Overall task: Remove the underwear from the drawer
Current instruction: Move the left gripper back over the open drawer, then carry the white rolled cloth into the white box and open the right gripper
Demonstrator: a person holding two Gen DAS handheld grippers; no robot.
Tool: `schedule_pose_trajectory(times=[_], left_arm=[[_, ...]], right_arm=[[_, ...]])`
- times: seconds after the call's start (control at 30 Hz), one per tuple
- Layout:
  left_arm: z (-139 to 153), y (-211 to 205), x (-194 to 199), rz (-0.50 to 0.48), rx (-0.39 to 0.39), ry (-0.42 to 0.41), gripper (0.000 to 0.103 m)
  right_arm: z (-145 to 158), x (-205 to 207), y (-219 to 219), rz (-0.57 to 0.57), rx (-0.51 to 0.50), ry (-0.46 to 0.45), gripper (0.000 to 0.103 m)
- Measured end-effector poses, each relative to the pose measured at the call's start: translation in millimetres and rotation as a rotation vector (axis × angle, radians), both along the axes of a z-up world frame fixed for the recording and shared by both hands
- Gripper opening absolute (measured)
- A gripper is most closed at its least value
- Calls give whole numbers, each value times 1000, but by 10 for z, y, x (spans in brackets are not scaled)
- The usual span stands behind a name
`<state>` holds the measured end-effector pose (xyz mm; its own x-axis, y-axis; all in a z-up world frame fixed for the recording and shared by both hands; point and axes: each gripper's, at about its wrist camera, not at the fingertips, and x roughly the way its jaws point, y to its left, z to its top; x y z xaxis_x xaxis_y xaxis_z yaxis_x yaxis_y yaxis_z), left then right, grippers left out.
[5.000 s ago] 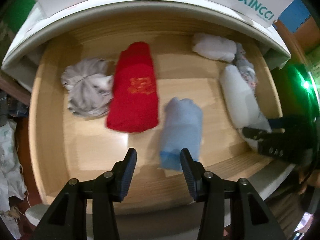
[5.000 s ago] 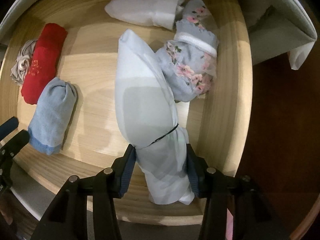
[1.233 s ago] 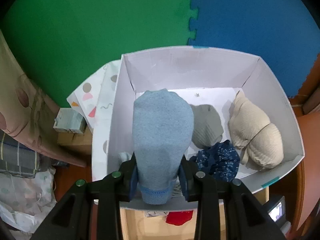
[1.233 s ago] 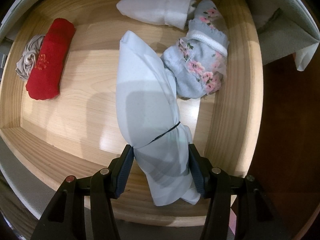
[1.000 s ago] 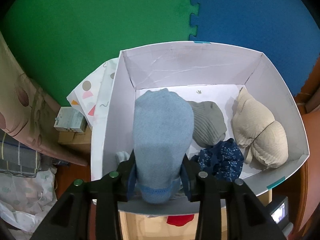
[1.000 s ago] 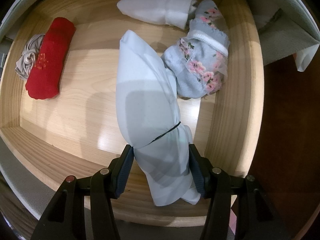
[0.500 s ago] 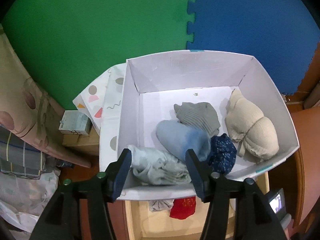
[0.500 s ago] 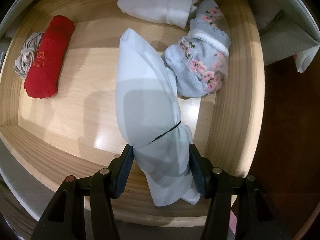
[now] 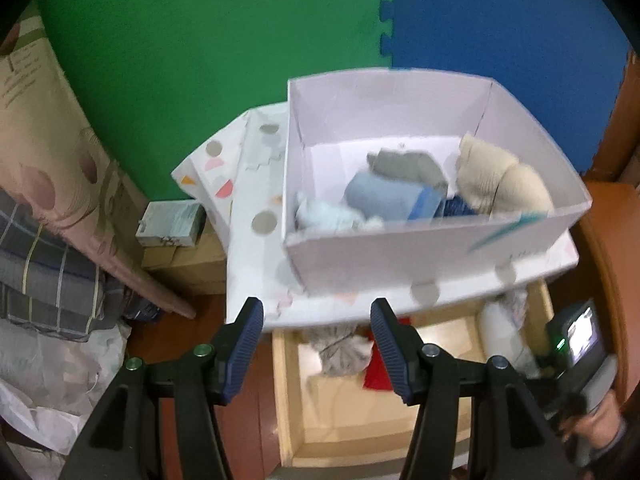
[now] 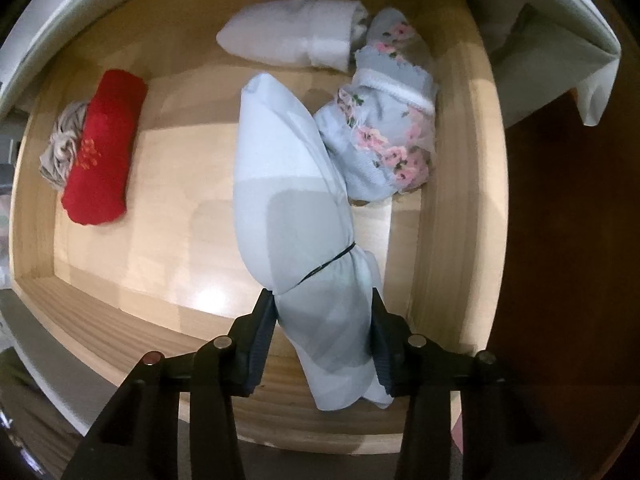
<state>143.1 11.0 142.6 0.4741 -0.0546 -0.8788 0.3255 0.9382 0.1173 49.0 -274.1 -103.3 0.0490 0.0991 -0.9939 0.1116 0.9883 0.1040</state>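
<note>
The right gripper (image 10: 322, 336) points straight down into the wooden drawer (image 10: 452, 240), and its jaws are closing on the pale blue rolled bundle (image 10: 292, 208) that stands between them. Both pads are seen against the narrow end of that bundle, just below the dark elastic band (image 10: 328, 262) tied around it. For a sound lift, it is judged that the squeeze should be completed on this banded neck before any rise, since the longer, fuller part lies ahead of the jaws and may sag or swing. A straight upward draw is advised, so the front wall of the drawer just behind the jaws is cleared.

To the right of the bundle, touching it, the floral underwear (image 10: 384, 140) is found; beyond it lies a white roll (image 10: 292, 40). Well to the left lie a red roll (image 10: 102, 152) and a grey roll (image 10: 60, 152), side by side.

The left gripper (image 9: 316, 346) is held with jaws apart and nothing between them, above the drawer's near edge. Ahead of it stands the white box (image 9: 400, 260), where a blue roll (image 9: 384, 200) rests among other garments.
</note>
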Motion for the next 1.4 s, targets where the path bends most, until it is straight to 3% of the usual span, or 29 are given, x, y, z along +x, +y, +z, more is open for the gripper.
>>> schedule_pose_trajectory(times=[0.27,0.5,0.7,1.03,1.4], left_arm=[[-666,197,-252,36,25,101,57],[-1197,299,-432,80,-1,155,57],[-1462,377,-495,131,-62,201,57],[-1490,498,-510,177,-140,178,57],[-1523,513,-496,196,-123,192,57]], right_arm=[[128,-10,-72,-14,40,-17,38],[427,28,-89,5,28,-41,37],[598,-3,-111,16,29,-38,37],[965,-47,-101,55,8,-71,36],[1541,-208,282,126,18,-159,34]])
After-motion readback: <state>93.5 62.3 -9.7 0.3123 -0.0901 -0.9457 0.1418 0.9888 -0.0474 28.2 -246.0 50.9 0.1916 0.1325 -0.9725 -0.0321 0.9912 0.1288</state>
